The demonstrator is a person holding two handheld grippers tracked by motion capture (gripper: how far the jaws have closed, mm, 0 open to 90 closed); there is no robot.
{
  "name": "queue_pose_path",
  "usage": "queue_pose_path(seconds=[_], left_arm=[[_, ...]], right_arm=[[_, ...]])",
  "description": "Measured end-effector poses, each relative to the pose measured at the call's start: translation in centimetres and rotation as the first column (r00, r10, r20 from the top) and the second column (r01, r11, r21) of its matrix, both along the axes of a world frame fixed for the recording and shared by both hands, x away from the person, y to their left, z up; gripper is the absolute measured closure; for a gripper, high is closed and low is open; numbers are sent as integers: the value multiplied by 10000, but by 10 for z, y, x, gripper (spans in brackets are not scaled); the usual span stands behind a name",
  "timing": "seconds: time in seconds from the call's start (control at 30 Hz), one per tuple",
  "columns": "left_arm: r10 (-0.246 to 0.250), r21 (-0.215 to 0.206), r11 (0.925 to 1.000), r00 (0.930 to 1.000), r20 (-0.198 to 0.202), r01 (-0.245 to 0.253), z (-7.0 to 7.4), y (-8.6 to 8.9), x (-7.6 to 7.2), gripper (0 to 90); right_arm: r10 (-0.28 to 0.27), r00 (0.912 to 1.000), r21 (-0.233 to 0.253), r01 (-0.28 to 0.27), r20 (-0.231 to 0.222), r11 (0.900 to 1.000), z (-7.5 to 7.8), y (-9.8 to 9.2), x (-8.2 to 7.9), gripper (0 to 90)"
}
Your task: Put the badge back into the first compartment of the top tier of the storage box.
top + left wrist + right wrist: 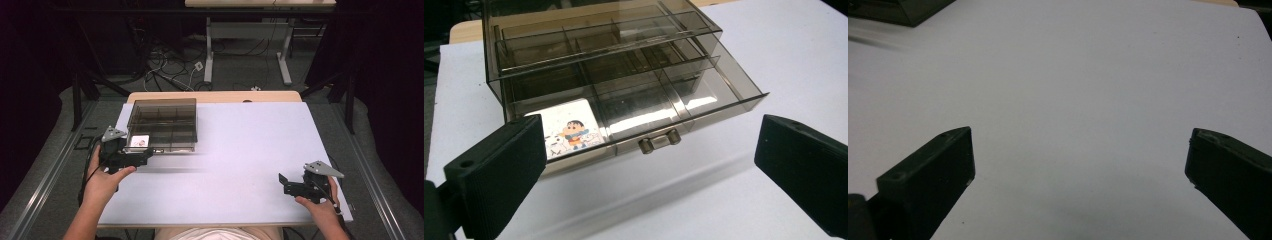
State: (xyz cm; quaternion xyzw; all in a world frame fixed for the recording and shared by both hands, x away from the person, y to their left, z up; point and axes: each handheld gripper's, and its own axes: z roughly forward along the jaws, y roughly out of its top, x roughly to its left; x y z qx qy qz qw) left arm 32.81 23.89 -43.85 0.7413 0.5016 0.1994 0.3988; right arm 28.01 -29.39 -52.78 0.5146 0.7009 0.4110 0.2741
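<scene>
One white rectangular table point(240, 165) bears one smoky translucent plastic drawer box point(162, 125) near its far-left corner, bottom drawer pulled out. One cartoon picture card point(569, 132) lies in that drawer. Two grippers: the left gripper point(649, 165), jaws apart, faces the drawer's knob point(660, 140); the right gripper point(289, 186), jaws apart, sits well apart.

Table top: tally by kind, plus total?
Smoky clear drawer box: 1
Cartoon card in the open bottom drawer's left compartment: 1
Left gripper, open: 1
Right gripper, open: 1
Total: 4
</scene>
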Motion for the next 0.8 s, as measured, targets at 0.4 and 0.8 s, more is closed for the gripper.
queue_pose_path(seconds=[0.4, 0.8], left_arm=[[-50, -259, 9997, 9998, 201, 55, -11, 4, -15, 5], [69, -464, 9989, 9989, 461, -48, -29, 8, -31, 5]], right_arm=[[12, 10000, -5, -12, 6, 10000, 0, 0, 0, 0], [41, 10000, -52, -41, 60, 10000, 0, -1, 0, 0]])
